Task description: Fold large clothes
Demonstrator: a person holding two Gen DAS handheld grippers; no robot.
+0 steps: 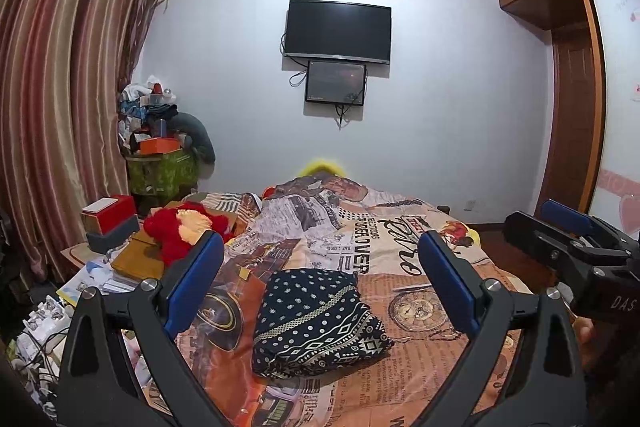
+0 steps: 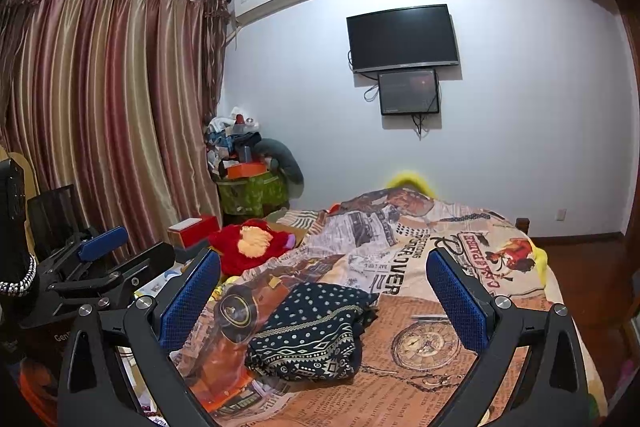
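Observation:
A dark navy garment with white dots and geometric bands point(image 1: 318, 321) lies folded into a compact rectangle on the printed bedspread point(image 1: 400, 251). It also shows in the right wrist view point(image 2: 310, 331). My left gripper point(image 1: 320, 267) is open and empty, held above and just in front of the garment. My right gripper point(image 2: 324, 287) is open and empty, also above the bed with the garment between and below its fingers. The right gripper shows at the right edge of the left view point(image 1: 572, 239), and the left gripper shows at the left of the right view point(image 2: 104, 259).
A red and yellow plush toy point(image 1: 182, 227) lies at the bed's left. Boxes and papers point(image 1: 108, 223) are piled beside it. A cluttered green cabinet point(image 1: 162, 171) stands by the curtain point(image 1: 60, 87). A TV point(image 1: 338, 31) hangs on the far wall; a wardrobe point(image 1: 568, 67) stands right.

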